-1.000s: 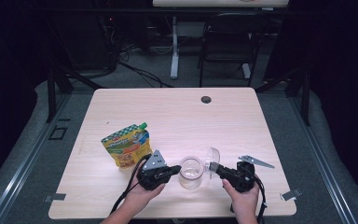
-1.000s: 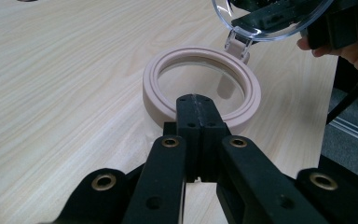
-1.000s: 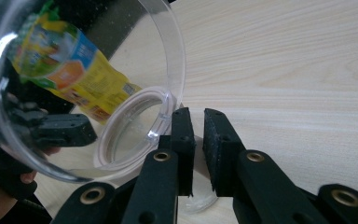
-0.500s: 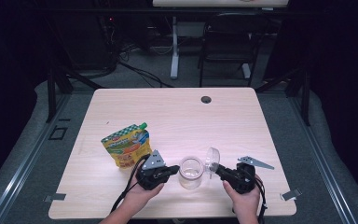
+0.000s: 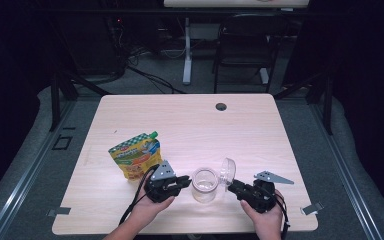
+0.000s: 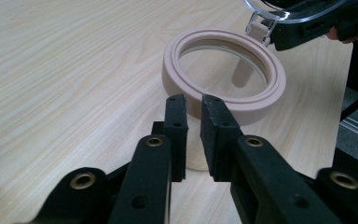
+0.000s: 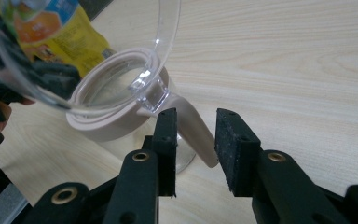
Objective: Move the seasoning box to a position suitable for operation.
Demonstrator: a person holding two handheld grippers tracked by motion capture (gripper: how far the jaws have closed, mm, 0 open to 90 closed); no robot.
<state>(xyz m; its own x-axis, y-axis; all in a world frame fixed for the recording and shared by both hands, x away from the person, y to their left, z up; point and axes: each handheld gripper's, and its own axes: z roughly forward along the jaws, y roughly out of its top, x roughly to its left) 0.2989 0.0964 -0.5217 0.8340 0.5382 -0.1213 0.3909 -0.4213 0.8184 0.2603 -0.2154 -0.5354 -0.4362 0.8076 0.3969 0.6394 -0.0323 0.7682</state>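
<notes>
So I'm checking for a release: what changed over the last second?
Both grippers have just been opening. The left gripper backs off the jar, nothing between its jaws. The right gripper has loosened around the beige latch, its pads apart from it. The clear lid stays flipped open; the jar, the snack pouch and both hands kept their places.

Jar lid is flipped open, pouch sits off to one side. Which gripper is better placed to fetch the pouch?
Left. The left gripper is right beside the pouch, jaws empty. The right gripper is across the jar, by its lid.
</notes>
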